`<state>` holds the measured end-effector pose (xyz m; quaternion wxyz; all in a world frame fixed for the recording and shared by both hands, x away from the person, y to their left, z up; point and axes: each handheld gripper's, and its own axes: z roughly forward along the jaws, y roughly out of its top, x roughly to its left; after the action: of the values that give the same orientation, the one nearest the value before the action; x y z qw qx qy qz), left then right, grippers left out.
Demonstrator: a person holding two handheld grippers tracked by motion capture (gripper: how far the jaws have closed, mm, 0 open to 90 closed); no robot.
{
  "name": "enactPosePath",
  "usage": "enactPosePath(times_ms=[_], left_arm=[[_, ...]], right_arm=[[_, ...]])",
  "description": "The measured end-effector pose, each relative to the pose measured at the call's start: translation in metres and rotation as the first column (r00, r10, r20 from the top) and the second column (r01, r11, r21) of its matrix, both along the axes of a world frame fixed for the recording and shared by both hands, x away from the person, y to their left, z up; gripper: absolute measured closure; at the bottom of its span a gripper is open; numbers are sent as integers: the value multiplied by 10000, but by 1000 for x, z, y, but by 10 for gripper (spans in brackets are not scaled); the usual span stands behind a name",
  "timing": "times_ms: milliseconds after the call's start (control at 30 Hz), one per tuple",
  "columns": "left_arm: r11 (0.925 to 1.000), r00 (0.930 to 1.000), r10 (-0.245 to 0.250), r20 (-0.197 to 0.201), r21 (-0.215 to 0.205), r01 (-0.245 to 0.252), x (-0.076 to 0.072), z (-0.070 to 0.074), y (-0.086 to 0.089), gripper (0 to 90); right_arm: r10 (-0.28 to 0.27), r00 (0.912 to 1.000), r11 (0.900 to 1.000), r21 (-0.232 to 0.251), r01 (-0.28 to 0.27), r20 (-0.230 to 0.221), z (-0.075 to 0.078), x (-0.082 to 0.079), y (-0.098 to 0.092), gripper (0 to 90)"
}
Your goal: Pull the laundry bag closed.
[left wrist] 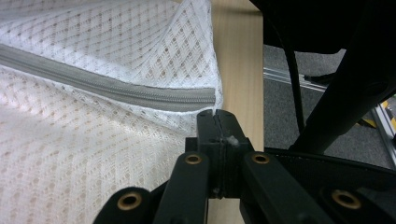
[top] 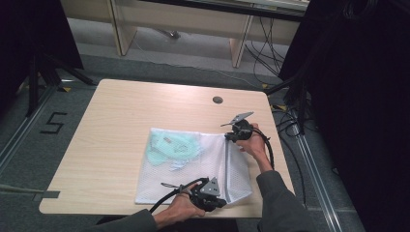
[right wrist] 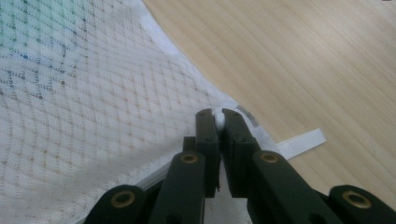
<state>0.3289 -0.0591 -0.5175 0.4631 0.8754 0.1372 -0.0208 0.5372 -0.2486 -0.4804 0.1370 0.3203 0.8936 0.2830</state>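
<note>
A white mesh laundry bag (top: 193, 166) lay flat on the right half of the light wooden table (top: 121, 125), its near edge running close to the table's near edge and its right side reaching almost to the right edge. Pale green fabric (top: 170, 147) showed through the mesh in the bag's far-left part. The left gripper (top: 212, 199) sat at the bag's near right corner, held by the left hand (top: 181, 209) at the table's near edge; in the left gripper view its jaws were pressed together on the mesh just beside the end of the grey zipper (left wrist: 112, 88), with the table's edge and the floor right behind. The right gripper (top: 231, 135) was at the bag's far right corner, held by the right hand (top: 252, 144); in the right gripper view its jaws were pinched on a small white piece at the bag's corner, where a white tape tab (right wrist: 301, 142) lay on the wood. The left and far parts of the table were bare, apart from a small round grommet (top: 217, 100) near the far edge.
</note>
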Motion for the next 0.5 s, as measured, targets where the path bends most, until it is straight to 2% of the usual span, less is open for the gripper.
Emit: enactPosePath(times_ms=[67, 167, 267, 333, 500], left_arm=[[10000, 10000, -8, -34, -6, 8, 0, 2, 0, 897], [9999, 10000, -69, 62, 75, 68, 2, 4, 0, 896], [10000, 10000, -28, -7, -24, 28, 1, 4, -1, 896], [10000, 10000, -34, -24, 42, 34, 1, 5, -1, 896], [10000, 9999, -60, -80, 62, 60, 2, 6, -1, 894]], right_arm=[[-86, 9999, 10000, -47, 87, 87, -1, 0, 1, 864], [-22, 10000, 10000, -9, 22, 16, 0, 0, 0, 863], [34, 10000, 10000, 92, -34, -40, -1, 0, 1, 863], [-70, 9999, 10000, -10, 70, 127, -1, 0, 1, 863], [-1, 10000, 10000, 19, 1, -17, -1, 0, 0, 862]])
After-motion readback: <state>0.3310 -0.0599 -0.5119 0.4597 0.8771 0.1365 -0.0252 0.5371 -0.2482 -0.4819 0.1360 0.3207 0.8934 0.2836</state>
